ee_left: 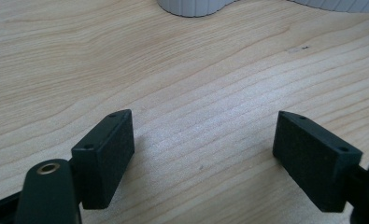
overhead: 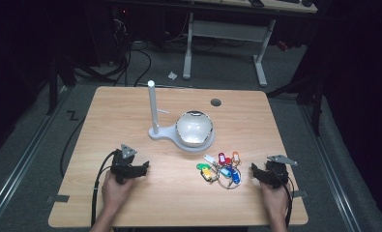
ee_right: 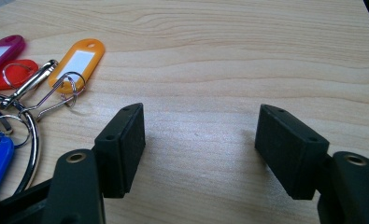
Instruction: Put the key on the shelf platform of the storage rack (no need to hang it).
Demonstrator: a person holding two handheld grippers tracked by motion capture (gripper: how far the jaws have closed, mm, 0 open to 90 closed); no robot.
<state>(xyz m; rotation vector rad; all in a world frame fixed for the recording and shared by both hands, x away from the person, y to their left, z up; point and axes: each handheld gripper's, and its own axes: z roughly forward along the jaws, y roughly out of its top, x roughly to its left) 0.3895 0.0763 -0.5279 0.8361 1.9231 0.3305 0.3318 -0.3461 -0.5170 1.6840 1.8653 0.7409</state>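
High view, left hand-held gripper (overhead: 142,168) low, jaws apart; right hand-held gripper (overhead: 254,170) likewise

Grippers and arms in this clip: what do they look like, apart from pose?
Both are black handheld tools. The left gripper and right gripper each carry a grey three-cornered plate on top and trail a black cable. Each has two flat rectangular black pads with small screw holes, on rounded arms with a brass-coloured insert. The forearms are bare, with no sleeves visible.

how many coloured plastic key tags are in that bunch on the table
About 6 plastic key tags on the metal ring: white, purple and orange at the far side, green, yellow and blue nearer the person. They overlap, so more may be hidden.
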